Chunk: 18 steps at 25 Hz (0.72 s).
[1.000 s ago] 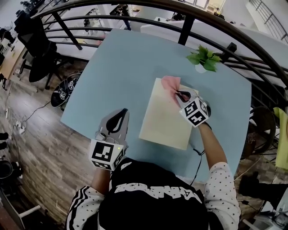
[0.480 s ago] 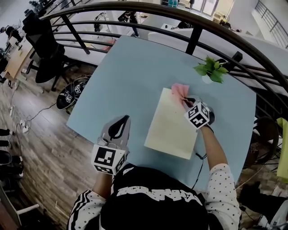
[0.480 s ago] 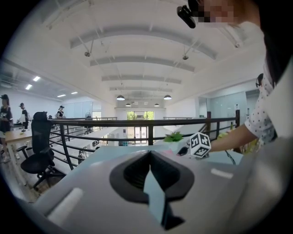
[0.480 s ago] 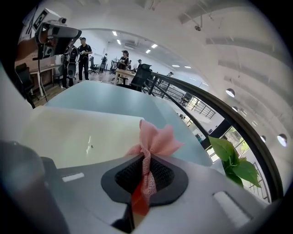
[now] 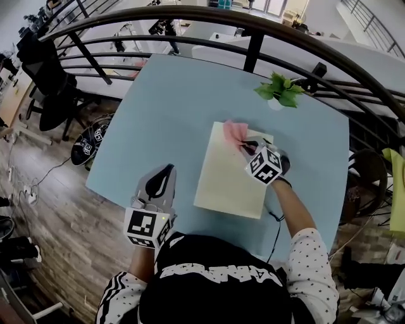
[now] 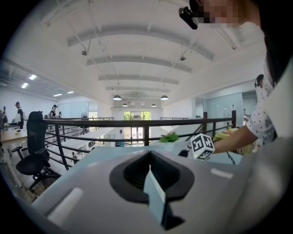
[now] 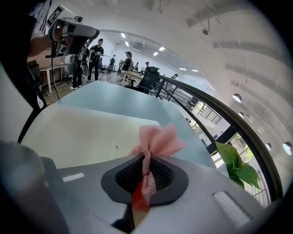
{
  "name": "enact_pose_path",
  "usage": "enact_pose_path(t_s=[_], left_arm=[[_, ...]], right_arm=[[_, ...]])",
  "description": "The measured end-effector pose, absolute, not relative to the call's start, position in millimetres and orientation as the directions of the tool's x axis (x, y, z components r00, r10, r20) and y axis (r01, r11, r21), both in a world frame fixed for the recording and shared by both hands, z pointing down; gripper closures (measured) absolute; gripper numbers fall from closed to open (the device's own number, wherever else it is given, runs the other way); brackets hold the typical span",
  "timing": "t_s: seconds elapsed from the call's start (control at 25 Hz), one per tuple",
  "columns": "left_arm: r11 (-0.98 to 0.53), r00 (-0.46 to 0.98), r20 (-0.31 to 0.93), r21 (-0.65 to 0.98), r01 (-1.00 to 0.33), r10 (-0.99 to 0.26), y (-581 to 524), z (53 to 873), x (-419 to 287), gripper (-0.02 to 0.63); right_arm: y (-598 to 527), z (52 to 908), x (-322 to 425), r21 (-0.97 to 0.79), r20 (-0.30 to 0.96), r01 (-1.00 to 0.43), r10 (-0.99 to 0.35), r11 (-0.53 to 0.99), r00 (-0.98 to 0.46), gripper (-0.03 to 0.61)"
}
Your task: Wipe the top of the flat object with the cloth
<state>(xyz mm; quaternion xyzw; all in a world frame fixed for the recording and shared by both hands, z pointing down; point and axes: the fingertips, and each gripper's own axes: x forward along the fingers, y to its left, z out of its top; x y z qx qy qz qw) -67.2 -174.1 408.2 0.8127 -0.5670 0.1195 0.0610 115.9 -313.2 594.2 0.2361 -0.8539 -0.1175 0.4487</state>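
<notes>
A small white pot [image 5: 274,104] holding a green plant [image 5: 278,87] stands at 1 o'clock on the light blue table [image 5: 171,107], close to the far edge and apart from everything else. The flat object [image 5: 226,180], a cream rectangular board, lies at about 4 o'clock on the table. The right tongs [image 5: 247,147] are clamped on a pink cloth [image 5: 234,131], which is twisted between the jaws and fans out past them onto the board's top near its 12 o'clock edge. The left tongs [image 5: 158,185] hang over the table's 7 o'clock edge, jaws together with nothing between them, well apart from the board. A dark metal railing [image 5: 190,16] curves round the table's far side, and a black office chair [image 5: 47,69] stands beyond it at 10 o'clock.
</notes>
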Motion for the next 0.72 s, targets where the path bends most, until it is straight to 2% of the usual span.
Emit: enact_pose_path(t_s=[0.72], left_arm=[[-0.433, 0.41, 0.27, -0.028, -0.901, -0.871, -169.1, 407.5, -26.6, 0.614]], right_arm=[[-239.5, 595.6, 113.7, 0.411, 0.731, -0.176, -0.438, 0.895, -0.524, 0.557]])
